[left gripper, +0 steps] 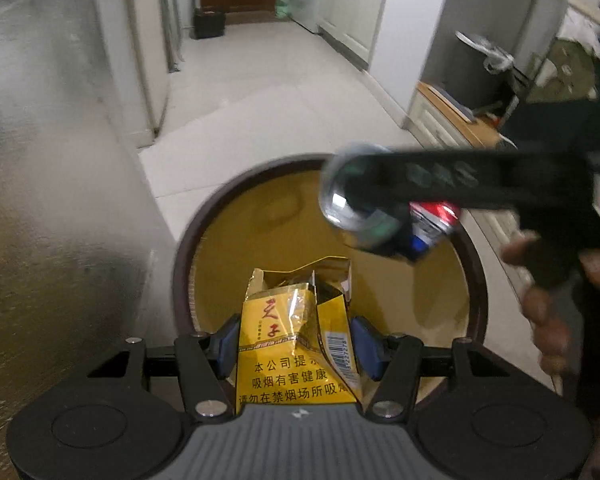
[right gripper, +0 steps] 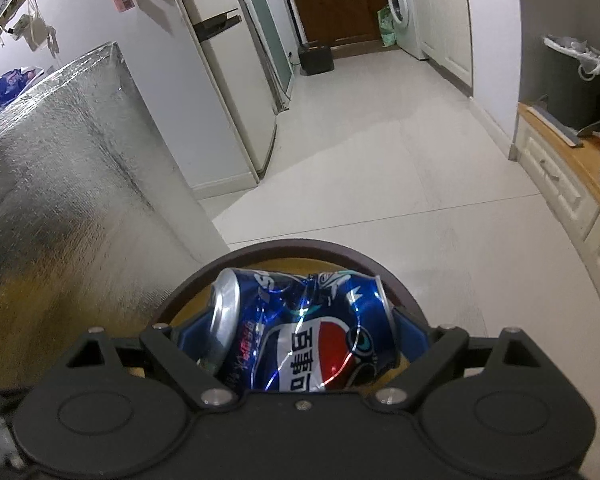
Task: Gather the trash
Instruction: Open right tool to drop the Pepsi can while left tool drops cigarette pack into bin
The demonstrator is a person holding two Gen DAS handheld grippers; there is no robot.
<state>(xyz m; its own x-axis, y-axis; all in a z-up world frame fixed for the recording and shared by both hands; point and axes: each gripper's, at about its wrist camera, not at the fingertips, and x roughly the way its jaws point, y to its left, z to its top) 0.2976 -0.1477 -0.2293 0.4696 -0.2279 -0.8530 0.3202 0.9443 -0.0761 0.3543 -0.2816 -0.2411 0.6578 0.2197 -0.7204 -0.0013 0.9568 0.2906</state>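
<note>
Over the bin [left gripper: 188,264], the left gripper [left gripper: 296,340] is squeezing a yellow pack [left gripper: 292,344]; only its view is showing a hand [left gripper: 548,312]. The right gripper [right gripper: 300,332] is gripping a crushed can [right gripper: 300,328].

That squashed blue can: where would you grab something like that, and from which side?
Across its length, end to end, as the right gripper has it: one blue pad on the lid end, one on the base end. The can lies sideways, and its middle is creased and shiny, so probably slippery. The rims at the ends are stiffer. Come from above, fingers either side.
</note>
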